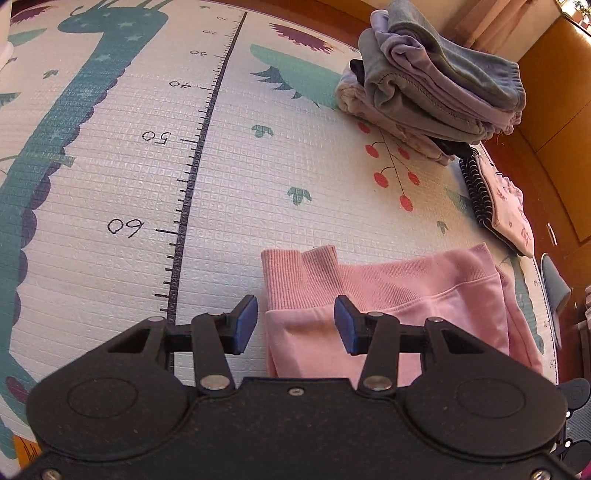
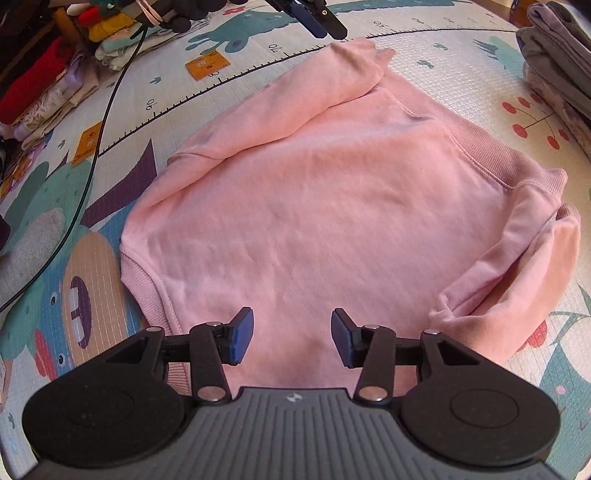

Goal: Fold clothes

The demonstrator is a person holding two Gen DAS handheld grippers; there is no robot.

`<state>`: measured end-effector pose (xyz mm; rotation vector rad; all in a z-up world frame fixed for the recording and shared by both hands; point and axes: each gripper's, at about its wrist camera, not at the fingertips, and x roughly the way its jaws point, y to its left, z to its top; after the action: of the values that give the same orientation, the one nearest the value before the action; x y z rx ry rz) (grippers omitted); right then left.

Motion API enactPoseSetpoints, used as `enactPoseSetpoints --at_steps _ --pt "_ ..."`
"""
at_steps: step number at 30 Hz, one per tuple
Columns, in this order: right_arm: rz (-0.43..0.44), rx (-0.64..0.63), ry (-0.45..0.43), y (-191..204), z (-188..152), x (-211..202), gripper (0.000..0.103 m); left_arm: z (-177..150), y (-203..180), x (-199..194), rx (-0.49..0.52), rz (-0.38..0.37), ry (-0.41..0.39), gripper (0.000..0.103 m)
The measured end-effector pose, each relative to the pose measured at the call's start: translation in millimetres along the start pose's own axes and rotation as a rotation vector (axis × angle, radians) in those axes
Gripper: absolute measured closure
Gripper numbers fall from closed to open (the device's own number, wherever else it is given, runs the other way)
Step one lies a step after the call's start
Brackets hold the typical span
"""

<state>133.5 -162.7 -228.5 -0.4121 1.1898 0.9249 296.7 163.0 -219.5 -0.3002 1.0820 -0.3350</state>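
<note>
A pink sweatshirt point(image 2: 314, 206) lies flat on the patterned play mat point(image 1: 122, 206), with one sleeve point(image 2: 295, 103) folded across it and the other sleeve point(image 2: 517, 266) bunched along its right side. My left gripper point(image 1: 295, 326) hangs open just above a ribbed cuff point(image 1: 295, 277) and the pink cloth next to it; its pads do not pinch the cloth. It also shows at the far end of the sweatshirt in the right wrist view, left gripper point(image 2: 327, 27). My right gripper point(image 2: 291, 338) stands open over the near part of the sweatshirt, holding nothing.
A stack of folded grey and lilac clothes point(image 1: 436, 81) sits at the mat's far right, with a spiral notebook point(image 1: 476, 188) and a pink pouch point(image 1: 509, 206) beside it. Unfolded clothes point(image 2: 48, 85) pile up at the left. A black cable point(image 2: 107, 122) crosses the mat.
</note>
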Motion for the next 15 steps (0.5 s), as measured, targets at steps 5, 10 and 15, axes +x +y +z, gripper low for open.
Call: enactPoseSetpoints --at_steps 5,10,15 --pt "0.017 0.041 0.02 -7 -8 7 0.055 -1 -4 6 0.071 0.063 -0.02 0.096" --pt "0.032 0.055 0.018 -6 -7 10 0.047 -8 -3 -27 0.091 0.039 -0.107 0.097" --pt "0.04 0.06 0.014 -7 -7 9 0.045 -29 12 -75 0.061 0.116 -0.193 0.098"
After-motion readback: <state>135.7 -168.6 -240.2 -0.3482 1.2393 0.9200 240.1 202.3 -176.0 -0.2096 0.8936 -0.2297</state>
